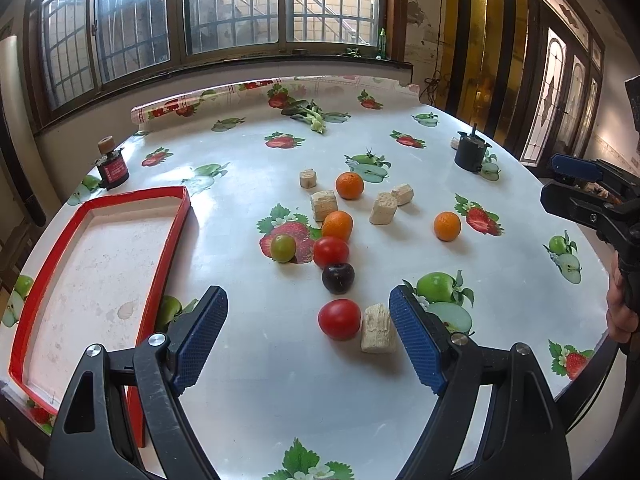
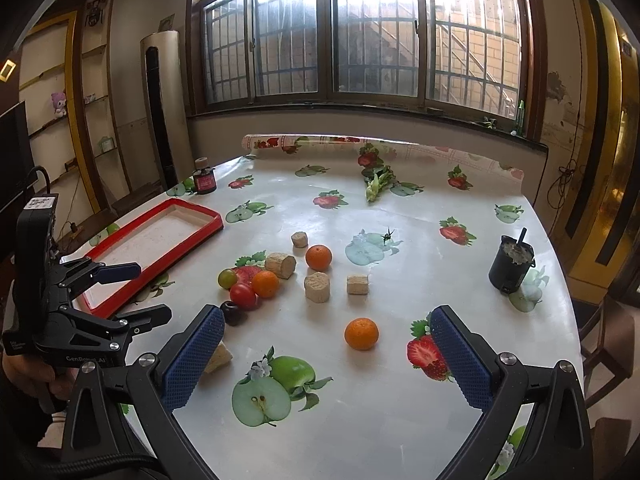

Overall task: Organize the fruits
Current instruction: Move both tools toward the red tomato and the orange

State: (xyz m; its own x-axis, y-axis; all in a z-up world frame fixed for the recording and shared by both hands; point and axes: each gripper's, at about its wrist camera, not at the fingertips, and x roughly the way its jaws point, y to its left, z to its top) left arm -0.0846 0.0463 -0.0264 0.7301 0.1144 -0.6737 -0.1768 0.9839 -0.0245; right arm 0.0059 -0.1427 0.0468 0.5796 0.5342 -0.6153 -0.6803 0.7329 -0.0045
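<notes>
Left gripper (image 1: 308,330) hovering spread, empty | right gripper (image 2: 326,346) spread, empty | nearest tomato (image 1: 339,319) lying right of red tray (image 1: 176,248), well apart | reaching step; next probably closing gently, carrying trayward.

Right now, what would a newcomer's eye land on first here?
Probably the loose fruit mid-table: oranges, red tomatoes and a dark plum, mixed with pale cork blocks. Next, the red tray at the left edge, holding no fruit. Both the left gripper and right gripper hang open over the table.
</notes>
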